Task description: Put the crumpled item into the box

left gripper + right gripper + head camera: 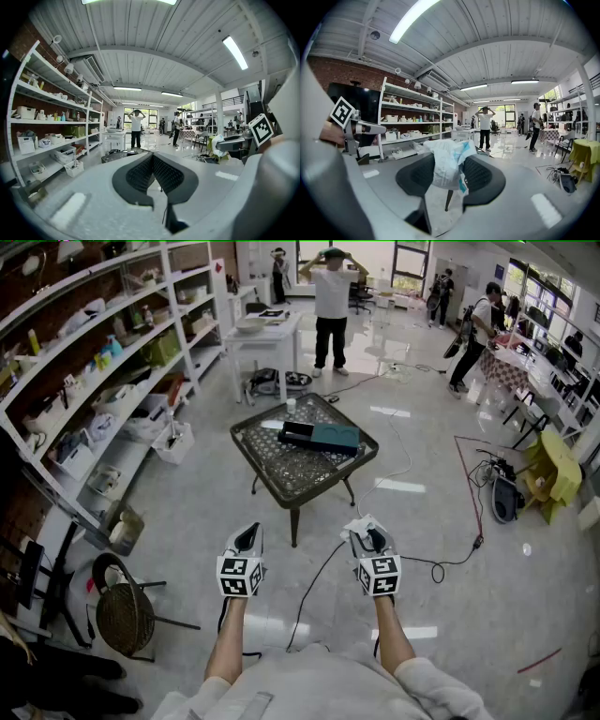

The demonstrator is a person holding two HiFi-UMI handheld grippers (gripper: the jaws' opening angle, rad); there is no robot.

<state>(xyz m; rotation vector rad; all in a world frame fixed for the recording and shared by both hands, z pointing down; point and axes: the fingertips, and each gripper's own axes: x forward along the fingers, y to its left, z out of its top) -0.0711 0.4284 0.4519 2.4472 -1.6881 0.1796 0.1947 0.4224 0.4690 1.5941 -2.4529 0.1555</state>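
A crumpled white and blue wrapper (446,161) sits pinched between the pads of my right gripper (450,171), which is shut on it. In the head view the right gripper (368,531) hovers above the floor, short of the table, with the wrapper (359,524) poking out of its tip. My left gripper (247,534) is level with it to the left; its jaws (152,158) meet at the tips with nothing between them. A dark flat box (320,436) lies on the low mesh-top table (281,474) ahead of both grippers.
Long white shelving (112,381) runs along the left wall. A round wicker-backed chair (125,615) stands at the near left. Cables (450,563) trail over the floor to the right of the table. People (331,306) stand at the back near a white table (267,334).
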